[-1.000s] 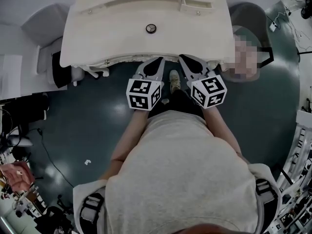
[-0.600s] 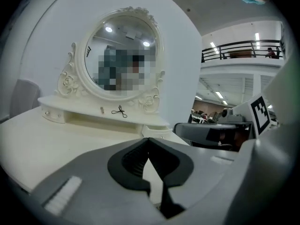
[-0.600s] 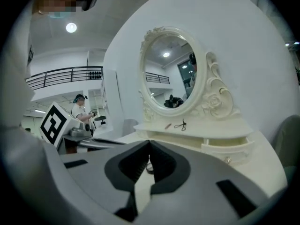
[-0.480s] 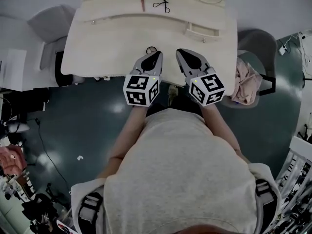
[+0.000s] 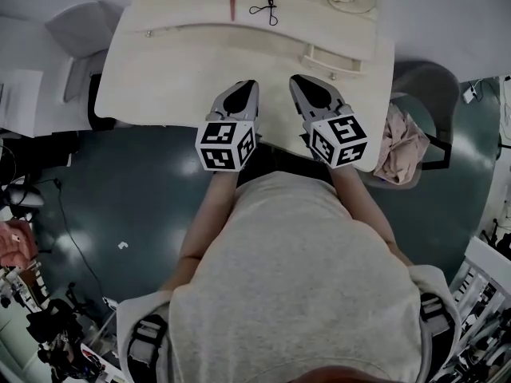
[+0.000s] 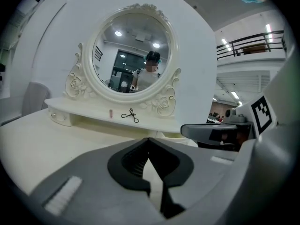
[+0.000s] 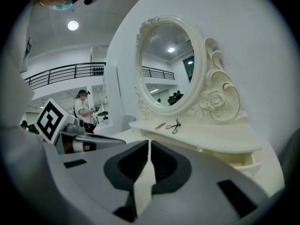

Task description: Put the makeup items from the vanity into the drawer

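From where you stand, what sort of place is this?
Probably a lab or studio hall with a staged bedroom corner: a cream vanity with an ornate oval mirror on a dark floor, a railed balcony overhead.

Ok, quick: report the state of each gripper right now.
Left gripper: tongs closed, nothing held.
Right gripper: tongs closed, nothing held.
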Tool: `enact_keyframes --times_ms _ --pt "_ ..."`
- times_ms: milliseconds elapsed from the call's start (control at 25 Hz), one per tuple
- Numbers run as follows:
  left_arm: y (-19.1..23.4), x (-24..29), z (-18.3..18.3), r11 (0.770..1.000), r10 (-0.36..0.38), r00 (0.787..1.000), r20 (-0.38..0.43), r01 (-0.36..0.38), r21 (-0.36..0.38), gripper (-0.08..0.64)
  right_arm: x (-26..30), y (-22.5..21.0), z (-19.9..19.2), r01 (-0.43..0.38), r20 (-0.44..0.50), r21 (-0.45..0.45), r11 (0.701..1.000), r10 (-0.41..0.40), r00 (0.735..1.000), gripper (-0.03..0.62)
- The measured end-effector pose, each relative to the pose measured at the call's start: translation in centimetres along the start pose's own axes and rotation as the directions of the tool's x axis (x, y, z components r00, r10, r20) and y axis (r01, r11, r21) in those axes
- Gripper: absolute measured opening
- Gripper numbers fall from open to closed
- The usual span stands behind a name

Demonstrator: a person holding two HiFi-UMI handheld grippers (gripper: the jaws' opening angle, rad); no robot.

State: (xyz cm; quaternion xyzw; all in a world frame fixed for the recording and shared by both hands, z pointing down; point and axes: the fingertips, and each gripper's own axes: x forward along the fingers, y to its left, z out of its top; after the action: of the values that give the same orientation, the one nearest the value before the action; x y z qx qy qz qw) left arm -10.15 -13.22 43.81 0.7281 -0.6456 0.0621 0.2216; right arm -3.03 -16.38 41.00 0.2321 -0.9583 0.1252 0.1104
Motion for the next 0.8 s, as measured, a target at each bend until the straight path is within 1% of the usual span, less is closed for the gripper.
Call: enact_keyframes --times_ms 160,320,440,560,720,760,800 --pt "1.5 0.2 0.7 0.999 0.046 0.999 0.018 -0.046 -0.008 0.009 0.7 -0.1 -0.3 -0.030 -0.023 -0.007 1.000 0.029 0.999 0.009" --pt "2.9 -0.2 0.4 0.995 0.089 0.996 0.020 -0.088 -0.049 0.009 1.6 -0.1 -0.4 -0.029 -0.040 -0.032 0.999 0.027 0.999 0.009" --pt "3.8 -0.2 0.1 0.993 0.101 0.995 0.009 -0.100 -0.065 0.009 2.3 -0.3 -0.5 -0.028 -0.054 -0.037 0.999 0.026 0.998 0.009" --pt "4.5 -0.2 0.6 0.993 0.101 0.995 0.007 -0.100 -0.057 0.009 3.0 -0.1 -0.4 -0.031 -0.062 -0.028 0.999 0.029 0.998 0.010" --pt "5.7 -0.3 0.9 0.992 0.108 0.994 0.002 -0.108 -0.063 0.009 4.5 1.1 -0.6 -0.074 -0.102 -0.039 0.996 0.070 0.992 0.015" --pt "6.0 -0.3 0.9 0.992 0.110 0.994 -0.001 -0.110 -0.064 0.009 4.9 1.5 -0.8 -0.090 -0.118 -0.046 0.995 0.084 0.989 0.028" --pt "6.3 -0.4 0.9 0.992 0.111 0.994 -0.004 -0.111 -0.065 0.009 5.2 1.9 -1.0 -0.104 -0.134 -0.052 0.993 0.096 0.986 0.063"
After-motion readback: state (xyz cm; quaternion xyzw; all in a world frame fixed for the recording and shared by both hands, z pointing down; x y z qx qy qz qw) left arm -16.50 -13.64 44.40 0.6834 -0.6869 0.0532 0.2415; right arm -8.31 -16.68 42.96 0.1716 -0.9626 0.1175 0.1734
